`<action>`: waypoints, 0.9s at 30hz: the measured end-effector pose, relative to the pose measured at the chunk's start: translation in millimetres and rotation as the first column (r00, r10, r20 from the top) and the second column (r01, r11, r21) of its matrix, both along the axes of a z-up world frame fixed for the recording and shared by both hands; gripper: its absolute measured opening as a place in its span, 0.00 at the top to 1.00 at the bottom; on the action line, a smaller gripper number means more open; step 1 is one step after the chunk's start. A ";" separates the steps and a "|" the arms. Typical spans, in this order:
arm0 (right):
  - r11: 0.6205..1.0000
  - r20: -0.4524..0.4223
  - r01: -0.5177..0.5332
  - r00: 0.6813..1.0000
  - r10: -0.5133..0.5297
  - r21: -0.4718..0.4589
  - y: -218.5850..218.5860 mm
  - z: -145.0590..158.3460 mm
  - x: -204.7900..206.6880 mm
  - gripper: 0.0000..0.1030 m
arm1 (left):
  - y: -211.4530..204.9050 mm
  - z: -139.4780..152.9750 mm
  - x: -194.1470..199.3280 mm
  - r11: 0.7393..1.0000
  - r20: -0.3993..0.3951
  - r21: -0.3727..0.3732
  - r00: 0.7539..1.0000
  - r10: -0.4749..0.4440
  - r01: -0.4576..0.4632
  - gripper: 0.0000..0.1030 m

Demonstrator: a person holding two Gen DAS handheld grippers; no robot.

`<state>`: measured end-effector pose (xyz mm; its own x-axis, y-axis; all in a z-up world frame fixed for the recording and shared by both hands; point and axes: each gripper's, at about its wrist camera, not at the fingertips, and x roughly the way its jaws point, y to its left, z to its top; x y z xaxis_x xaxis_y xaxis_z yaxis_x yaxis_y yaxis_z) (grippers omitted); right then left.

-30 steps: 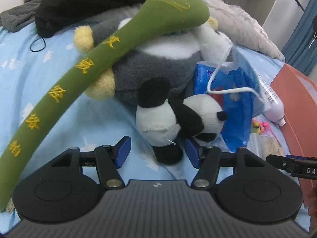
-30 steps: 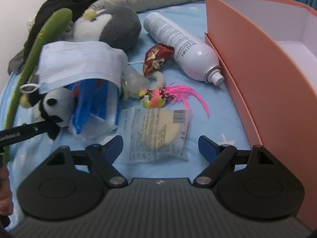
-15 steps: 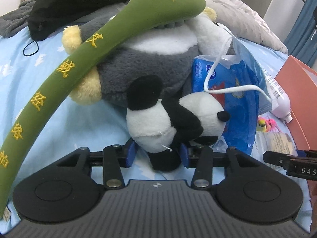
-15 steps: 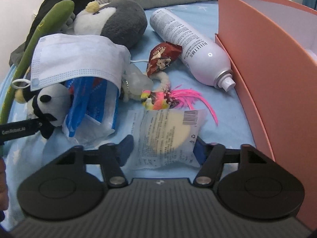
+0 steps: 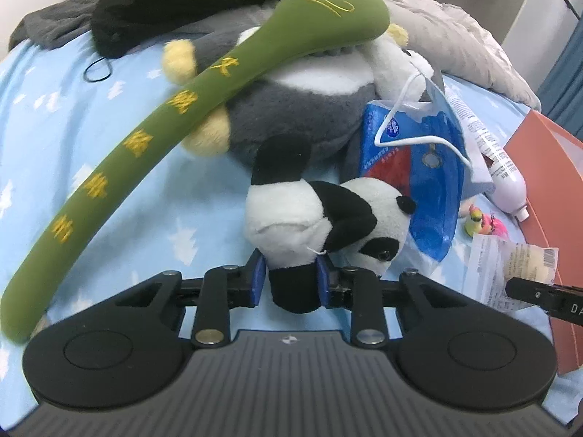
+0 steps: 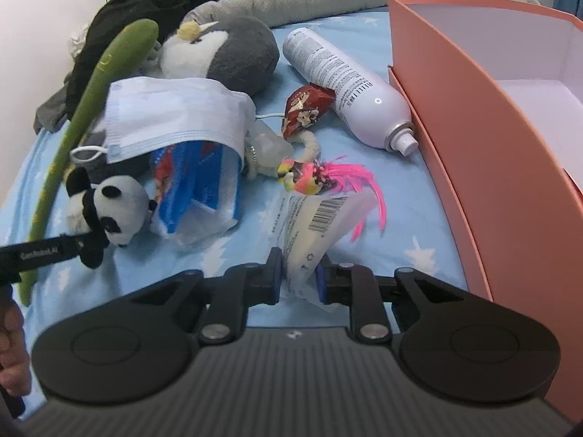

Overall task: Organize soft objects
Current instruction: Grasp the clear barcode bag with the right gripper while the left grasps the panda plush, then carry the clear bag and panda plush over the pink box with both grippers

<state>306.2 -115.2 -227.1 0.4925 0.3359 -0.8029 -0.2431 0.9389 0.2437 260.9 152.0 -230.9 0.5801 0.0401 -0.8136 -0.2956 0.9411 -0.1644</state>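
My left gripper (image 5: pixel 290 284) is shut on the black leg of a small panda plush (image 5: pixel 320 215), which is lifted a little off the blue bed sheet; it also shows in the right wrist view (image 6: pixel 109 211). My right gripper (image 6: pixel 299 279) is shut on a clear snack packet (image 6: pixel 313 229) with a barcode, raised and tilted. A grey penguin plush (image 5: pixel 298 109) lies behind, with a long green plush stick (image 5: pixel 175 120) across it. A face mask (image 6: pixel 175 116) lies over a blue tissue pack (image 6: pixel 196 182).
An open orange box (image 6: pixel 484 109) stands on the right. A white spray can (image 6: pixel 346 87), a red wrapper (image 6: pixel 306 109) and a pink feather toy (image 6: pixel 320 178) lie beside it. Black and grey clothes (image 5: pixel 175 3) are heaped at the back.
Both grippers moved forward and closed: the left on the panda's leg, the right on the snack packet. Both things have lifted slightly off the sheet.
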 end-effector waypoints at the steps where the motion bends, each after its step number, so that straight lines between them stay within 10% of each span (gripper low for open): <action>1: 1.000 0.002 0.001 1.000 -0.001 0.000 -1.0 2.3 -4.2 0.79 | -1.2 1.5 -5.2 1.000 -0.002 0.001 1.000 0.005 -0.005 0.68; 27: 0.999 0.066 -0.004 0.998 0.001 0.041 -25.3 51.9 -109.0 0.82 | -45.2 48.7 -127.2 0.999 0.028 -0.031 0.999 0.015 -0.014 0.71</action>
